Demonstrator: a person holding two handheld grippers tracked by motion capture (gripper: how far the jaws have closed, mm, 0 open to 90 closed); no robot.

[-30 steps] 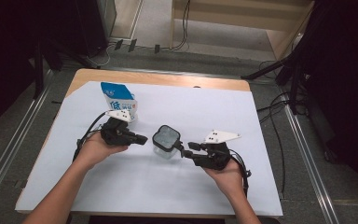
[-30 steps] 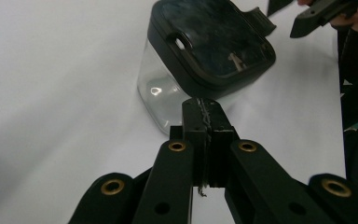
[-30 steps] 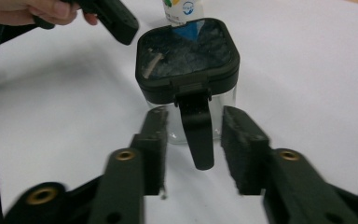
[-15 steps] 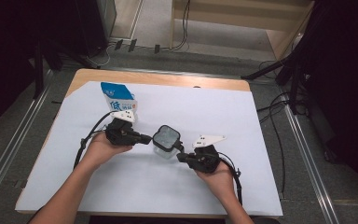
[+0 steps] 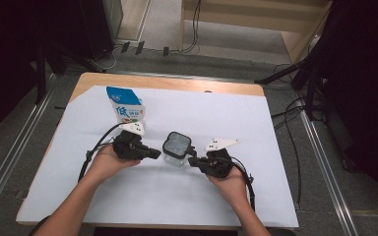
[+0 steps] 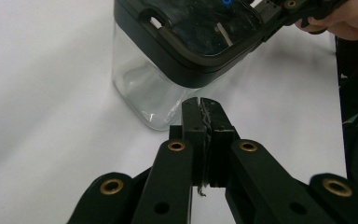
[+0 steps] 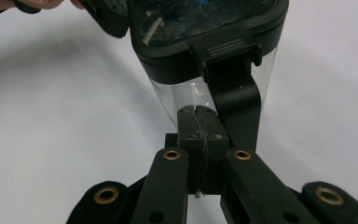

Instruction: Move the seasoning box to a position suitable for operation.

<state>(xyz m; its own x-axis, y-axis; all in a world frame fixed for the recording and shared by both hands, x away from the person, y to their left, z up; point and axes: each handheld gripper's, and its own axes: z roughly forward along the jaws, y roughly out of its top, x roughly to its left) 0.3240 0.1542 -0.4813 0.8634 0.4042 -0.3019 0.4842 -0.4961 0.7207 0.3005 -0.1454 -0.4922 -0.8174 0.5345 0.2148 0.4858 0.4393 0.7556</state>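
Jar [image 5: 176,148] upright, black lid [image 5: 177,142] on top

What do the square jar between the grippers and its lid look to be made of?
Jar body: clear and glossy, with the white table showing through it and bright glints; glass or hard clear plastic, the look leaves that open. Lid: dark frame and ribbed latch, matte, likely moulded plastic, around a see-through panel.

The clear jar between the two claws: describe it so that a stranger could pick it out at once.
On the white table, look midway between the person's two hands. There stands the clear jar, square-sided and see-through, with a black lid. The blue-and-white carton behind it is opaque and printed.
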